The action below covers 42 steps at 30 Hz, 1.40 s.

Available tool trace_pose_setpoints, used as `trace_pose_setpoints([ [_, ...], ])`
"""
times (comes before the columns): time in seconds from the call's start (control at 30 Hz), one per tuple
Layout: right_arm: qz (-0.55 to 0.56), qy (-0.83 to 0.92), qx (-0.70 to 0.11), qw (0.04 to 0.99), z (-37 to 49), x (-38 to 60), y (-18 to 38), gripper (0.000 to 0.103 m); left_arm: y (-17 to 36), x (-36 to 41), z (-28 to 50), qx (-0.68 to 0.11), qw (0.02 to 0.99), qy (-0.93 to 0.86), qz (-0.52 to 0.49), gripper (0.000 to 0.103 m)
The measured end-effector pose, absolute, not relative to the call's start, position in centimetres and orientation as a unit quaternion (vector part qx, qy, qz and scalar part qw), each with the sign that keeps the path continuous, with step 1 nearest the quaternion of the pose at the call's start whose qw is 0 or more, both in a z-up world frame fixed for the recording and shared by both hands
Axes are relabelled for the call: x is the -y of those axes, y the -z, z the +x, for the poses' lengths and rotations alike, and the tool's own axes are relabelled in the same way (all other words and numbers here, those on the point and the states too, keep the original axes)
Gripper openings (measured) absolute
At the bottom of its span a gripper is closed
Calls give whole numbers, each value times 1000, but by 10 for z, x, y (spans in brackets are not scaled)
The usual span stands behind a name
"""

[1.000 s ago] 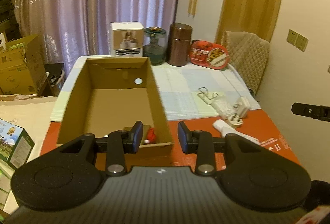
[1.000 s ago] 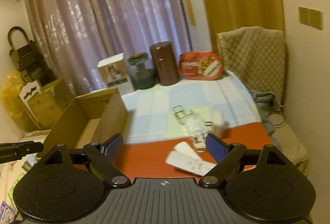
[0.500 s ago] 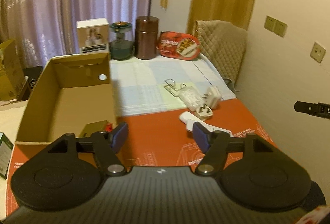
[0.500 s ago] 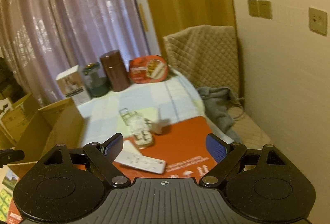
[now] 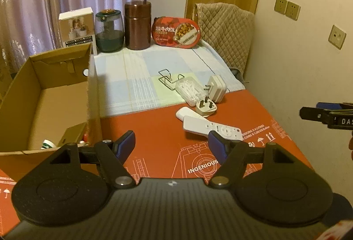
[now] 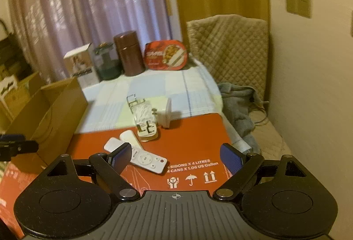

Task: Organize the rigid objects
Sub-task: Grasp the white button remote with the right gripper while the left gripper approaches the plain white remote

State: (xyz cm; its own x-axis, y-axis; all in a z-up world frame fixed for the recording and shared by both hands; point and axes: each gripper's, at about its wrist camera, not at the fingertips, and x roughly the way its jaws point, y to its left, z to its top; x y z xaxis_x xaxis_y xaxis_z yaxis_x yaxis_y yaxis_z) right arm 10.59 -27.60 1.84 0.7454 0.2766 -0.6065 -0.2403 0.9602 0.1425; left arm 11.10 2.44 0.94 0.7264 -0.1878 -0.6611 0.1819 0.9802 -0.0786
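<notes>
An open cardboard box (image 5: 50, 96) stands on the left of the red mat, with a small brown carton (image 5: 72, 134) and a few small items in its near corner. To its right lie a white remote (image 5: 211, 128), a second white remote (image 5: 186, 113), a beige plug (image 5: 206, 106), a white charger (image 5: 217, 87), a clear swab box (image 5: 188, 89) and a wire stand (image 5: 168, 77). My left gripper (image 5: 172, 140) hovers open over the mat, empty, its right finger near the remote. My right gripper (image 6: 176, 151) is open and empty just short of the remote (image 6: 145, 158).
Along the back stand a white carton (image 5: 76, 25), a glass jar (image 5: 109, 30), a brown canister (image 5: 138, 25) and a red food tin (image 5: 176, 32). A quilted chair (image 5: 225, 25) and a grey cloth (image 6: 238, 105) sit at the table's right end by the wall.
My left gripper swung from over the box toward the remotes and its jaws spread wide. My right gripper shifted right and came lower and closer to the remote, its jaws unchanged.
</notes>
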Motion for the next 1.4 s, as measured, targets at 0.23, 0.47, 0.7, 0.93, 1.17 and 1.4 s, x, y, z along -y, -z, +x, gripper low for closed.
trace_pose_setpoints([
  [0.23, -41, -223, -343, 912, 139, 253, 15, 84, 22, -18, 131, -373, 922, 105, -8, 72],
  [0.47, -107, -291, -354, 882, 175, 223, 57, 84, 57, -12, 154, -393, 912, 115, -7, 72],
  [0.7, -138, -341, -366, 855, 211, 198, 94, 84, 92, -5, 171, -415, 901, 124, -13, 72],
  [0.93, -194, -378, -387, 818, 232, 173, 120, 67, 110, -5, 179, -428, 895, 128, -20, 72],
  [1.17, -213, -368, -401, 811, 233, 174, 127, 39, 118, -6, 182, -433, 892, 128, -24, 72],
  [1.4, -157, -313, -428, 833, 226, 186, 121, 34, 117, -2, 179, -433, 891, 132, -26, 72],
])
